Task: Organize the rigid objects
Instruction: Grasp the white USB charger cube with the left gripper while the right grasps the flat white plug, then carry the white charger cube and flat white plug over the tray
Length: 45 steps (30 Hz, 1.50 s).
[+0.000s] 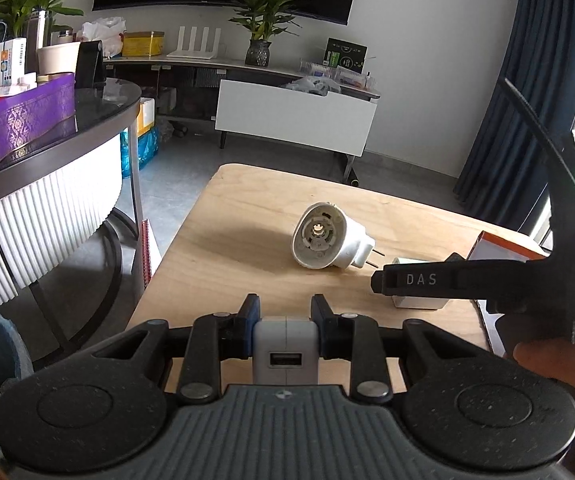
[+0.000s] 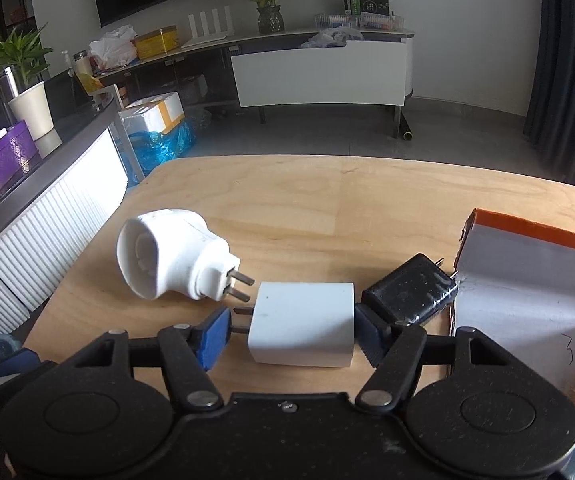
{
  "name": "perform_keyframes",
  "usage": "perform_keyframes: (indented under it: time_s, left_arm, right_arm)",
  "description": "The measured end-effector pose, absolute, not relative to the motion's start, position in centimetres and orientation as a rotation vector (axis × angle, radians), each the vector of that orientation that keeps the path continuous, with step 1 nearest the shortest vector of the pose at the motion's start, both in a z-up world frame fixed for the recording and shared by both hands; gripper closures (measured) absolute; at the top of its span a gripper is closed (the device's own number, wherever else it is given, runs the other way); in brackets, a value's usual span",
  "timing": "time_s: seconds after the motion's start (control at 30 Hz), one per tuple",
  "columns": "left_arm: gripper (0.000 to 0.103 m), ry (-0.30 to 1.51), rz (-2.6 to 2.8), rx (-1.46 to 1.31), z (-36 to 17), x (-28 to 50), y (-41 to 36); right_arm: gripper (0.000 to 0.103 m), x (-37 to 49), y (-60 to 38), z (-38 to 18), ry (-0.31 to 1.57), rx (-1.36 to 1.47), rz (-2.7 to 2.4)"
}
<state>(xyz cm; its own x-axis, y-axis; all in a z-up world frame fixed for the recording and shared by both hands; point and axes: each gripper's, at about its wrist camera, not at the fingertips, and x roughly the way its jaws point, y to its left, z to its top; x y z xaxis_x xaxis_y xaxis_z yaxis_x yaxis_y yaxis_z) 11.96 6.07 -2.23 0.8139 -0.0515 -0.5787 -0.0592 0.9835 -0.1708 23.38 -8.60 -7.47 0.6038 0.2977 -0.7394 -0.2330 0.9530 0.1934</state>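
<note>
Left claw (image 1: 285, 312) is pinching a white USB charger (image 1: 285, 354) betw. its blue pads, port facing the camera, held above the near edge of the wooden table (image 1: 247, 216). Right claw (image 2: 293, 328) is spread around a white cube charger (image 2: 303, 328) lying on the table w/ prongs pointing left; right pad looks to be touching its end, left pad sits apart by the prongs. Round white plug adapter (image 2: 171, 254) lies just beside it to the left. Black charger (image 2: 409, 290) rests to the right, against an orange-edged box (image 2: 527, 280).
</note>
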Motion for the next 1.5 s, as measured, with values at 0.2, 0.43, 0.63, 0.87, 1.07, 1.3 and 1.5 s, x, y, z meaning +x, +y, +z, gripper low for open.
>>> perform_keyframes:
  time_s: [0.2,0.43,0.63,0.87,1.07,1.3,1.5]
  left_arm:
    - [0.075,0.609,-0.009,-0.172,-1.6,11.4,5.7]
    - [0.075,0.588,-0.031,-0.169,-0.4,10.0,5.0]
    - [0.075,0.572,-0.045,-0.156,0.7,8.0,4.1]
    - [0.075,0.554,-0.055,-0.144,1.8,6.0,3.1]
    - [0.075,0.545,-0.082,-0.114,2.5,4.8,1.7]
    - [0.075,0.539,-0.121,-0.098,3.1,3.7,-0.3]
    - [0.075,0.527,-0.159,-0.091,3.8,2.7,-1.9]
  right_arm:
    - [0.024,20.7,-9.5,-5.5,0.844,0.099,0.336]
    - [0.024,15.9,-12.1,-1.9,0.789,0.110,0.353]
    - [0.024,11.9,-14.1,0.3,0.761,0.126,0.339]
    - [0.024,8.6,-15.5,1.3,0.745,0.135,0.335]
    - [0.024,6.3,-16.9,2.2,0.719,0.160,0.328]
    - [0.024,4.1,-18.8,3.3,0.677,0.158,0.314]
    - [0.024,2.3,-20.9,4.0,0.642,0.177,0.283]
